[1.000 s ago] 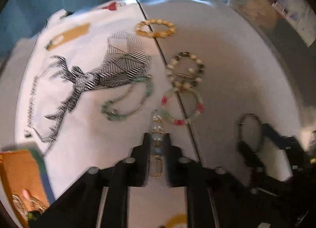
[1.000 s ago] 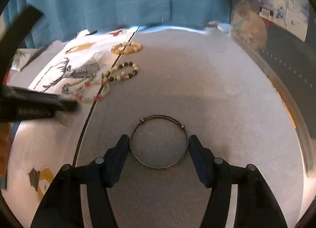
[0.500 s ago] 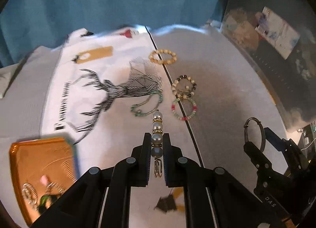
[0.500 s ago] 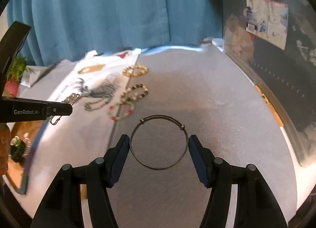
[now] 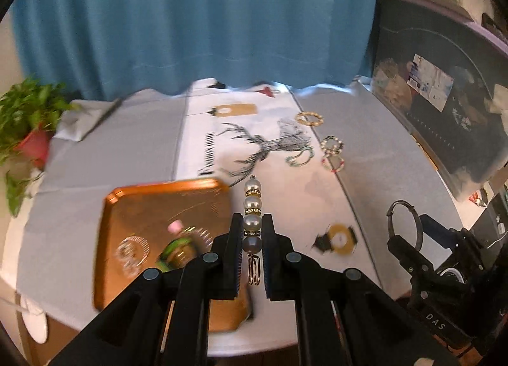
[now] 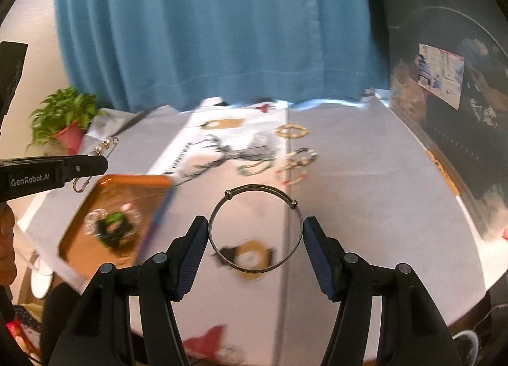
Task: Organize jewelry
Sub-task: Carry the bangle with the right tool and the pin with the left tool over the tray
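My left gripper (image 5: 252, 232) is shut on a pearl bead charm (image 5: 252, 207) with a gold clip, held up above the table. It also shows from the side in the right wrist view (image 6: 95, 166). My right gripper (image 6: 255, 232) is shut on a thin metal bangle (image 6: 255, 229), held in the air; it shows at the right of the left wrist view (image 5: 404, 223). An orange tray (image 5: 152, 204) below left holds a few pieces of jewelry. Several bead bracelets lie far on the table: yellow (image 5: 309, 118), dark and cream (image 5: 331, 144), pink and white (image 5: 333, 163), green (image 5: 300, 158).
A white cloth with a deer print (image 5: 270, 147) covers the middle of the grey table (image 5: 381, 159). A potted plant (image 5: 28, 124) stands at the far left. A blue curtain (image 5: 197, 23) hangs behind. Dark shelves (image 5: 444, 118) stand at the right.
Both grippers have risen and pulled back from the table with their pieces. The view has swung left, so the orange tray now lies under and beside the left gripper.
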`<action>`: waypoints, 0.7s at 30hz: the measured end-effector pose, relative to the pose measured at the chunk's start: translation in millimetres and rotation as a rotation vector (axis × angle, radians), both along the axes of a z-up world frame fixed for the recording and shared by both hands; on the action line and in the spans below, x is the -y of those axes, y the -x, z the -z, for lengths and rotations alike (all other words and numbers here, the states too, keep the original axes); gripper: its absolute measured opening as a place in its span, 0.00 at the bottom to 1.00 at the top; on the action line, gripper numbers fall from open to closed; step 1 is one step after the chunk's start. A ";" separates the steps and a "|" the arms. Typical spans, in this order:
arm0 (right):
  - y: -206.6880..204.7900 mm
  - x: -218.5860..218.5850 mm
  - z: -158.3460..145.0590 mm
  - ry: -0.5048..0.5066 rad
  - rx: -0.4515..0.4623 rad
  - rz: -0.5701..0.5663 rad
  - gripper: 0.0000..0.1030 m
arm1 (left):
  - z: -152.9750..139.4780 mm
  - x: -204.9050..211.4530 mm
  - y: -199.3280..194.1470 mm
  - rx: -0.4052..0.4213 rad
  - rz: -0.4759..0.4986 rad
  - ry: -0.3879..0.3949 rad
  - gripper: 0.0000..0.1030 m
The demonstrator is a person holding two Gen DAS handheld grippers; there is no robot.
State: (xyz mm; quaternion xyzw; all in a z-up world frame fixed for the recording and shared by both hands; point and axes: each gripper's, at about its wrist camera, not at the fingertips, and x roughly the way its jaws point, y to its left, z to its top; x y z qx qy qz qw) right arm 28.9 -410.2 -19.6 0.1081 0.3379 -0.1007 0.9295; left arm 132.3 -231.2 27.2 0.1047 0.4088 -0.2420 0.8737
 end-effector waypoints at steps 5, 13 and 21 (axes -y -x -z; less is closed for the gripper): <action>19.8 -51.3 -10.7 -0.006 0.005 -0.051 0.60 | -9.4 -49.7 28.8 0.020 -0.030 0.022 0.08; 41.9 -123.4 -22.2 0.019 0.009 -0.150 0.60 | -20.4 -111.1 55.8 0.041 -0.063 0.068 0.08; 44.8 -171.1 -27.9 0.042 0.009 -0.228 0.60 | -22.9 -148.8 62.5 0.057 -0.094 0.077 0.08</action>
